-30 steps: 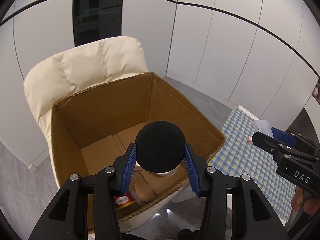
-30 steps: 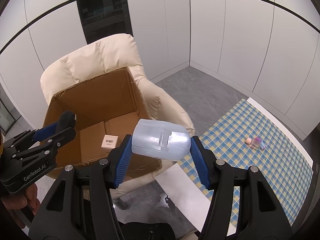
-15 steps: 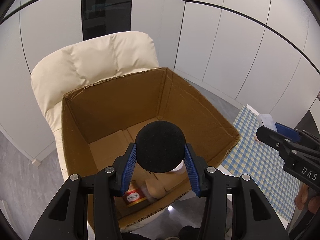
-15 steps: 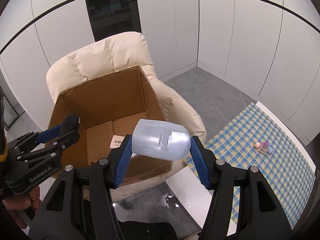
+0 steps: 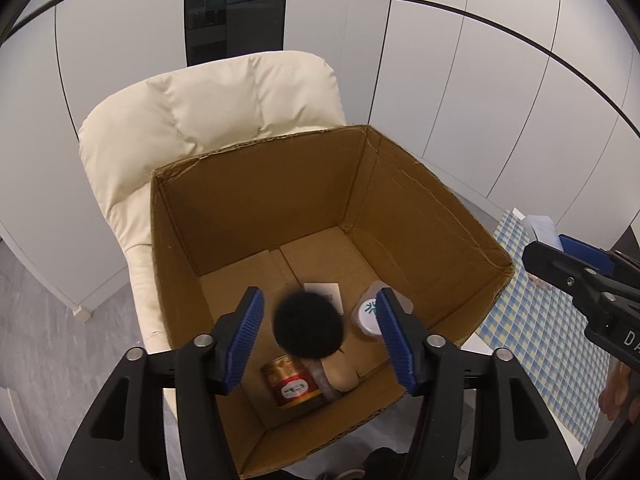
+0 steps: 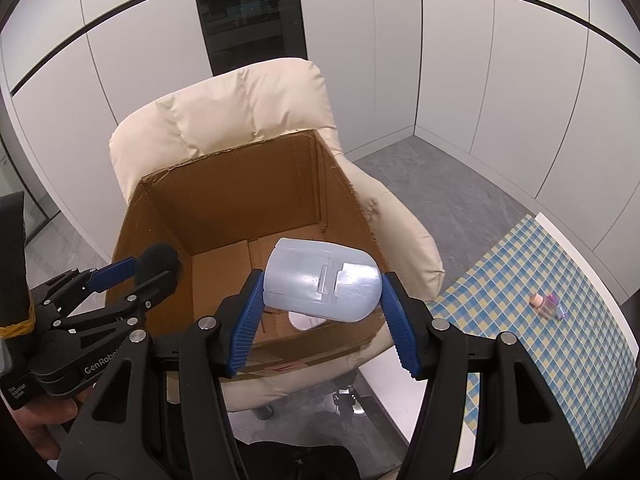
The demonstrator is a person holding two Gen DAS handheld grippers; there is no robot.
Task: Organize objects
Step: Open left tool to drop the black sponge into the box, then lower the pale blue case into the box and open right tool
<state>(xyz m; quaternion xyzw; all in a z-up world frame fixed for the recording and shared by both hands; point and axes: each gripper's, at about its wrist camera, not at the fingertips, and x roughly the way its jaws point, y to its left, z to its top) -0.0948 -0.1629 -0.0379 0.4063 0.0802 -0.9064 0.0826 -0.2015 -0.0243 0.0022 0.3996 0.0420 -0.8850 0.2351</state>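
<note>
Left tool (image 5: 318,334) opening, black ball (image 5: 309,326) loose over box (image 5: 256,208); can (image 5: 291,381) visible there only. Right tool (image 6: 322,322) clamped on plastic case (image 6: 322,285).

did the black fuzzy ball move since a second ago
Yes. The black foam ball has left the pads of the left gripper, whose jaws are opening, and is dropping into the cardboard box.

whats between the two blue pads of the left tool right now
In the left wrist view, a black foam ball sits in the gap of the left tool, touching neither pad as the jaws open, above the cardboard box.
</note>
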